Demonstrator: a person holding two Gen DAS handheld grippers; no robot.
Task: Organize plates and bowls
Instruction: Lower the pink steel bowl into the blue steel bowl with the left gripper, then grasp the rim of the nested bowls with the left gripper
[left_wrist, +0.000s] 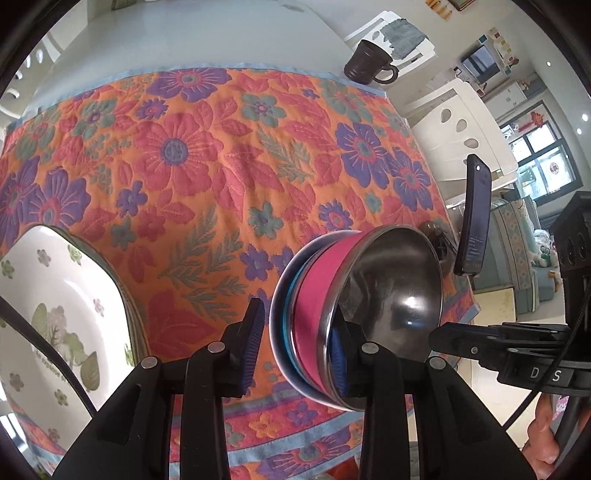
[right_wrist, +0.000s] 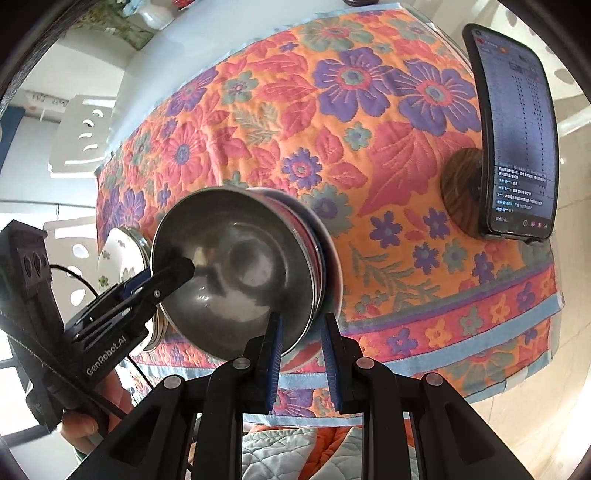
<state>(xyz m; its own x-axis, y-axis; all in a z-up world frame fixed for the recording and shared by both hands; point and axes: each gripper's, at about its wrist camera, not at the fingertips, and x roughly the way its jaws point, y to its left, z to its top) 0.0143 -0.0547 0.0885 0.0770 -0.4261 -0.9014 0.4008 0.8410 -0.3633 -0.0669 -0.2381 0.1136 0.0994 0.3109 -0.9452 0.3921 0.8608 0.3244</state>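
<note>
My tablecloth (left_wrist: 229, 155) is orange with red and purple flowers, grey-green leaves and a pale blue border. The bowl (left_wrist: 388, 280) I hold is shiny steel inside, with a pink band outside (a blue edge behind it). The plate (left_wrist: 55, 295) is white with green leaves.

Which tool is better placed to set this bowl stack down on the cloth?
Probably right. The right tool clamps the bowl stack by its rim; the left tool straddles the rim with one pad standing clear.
</note>
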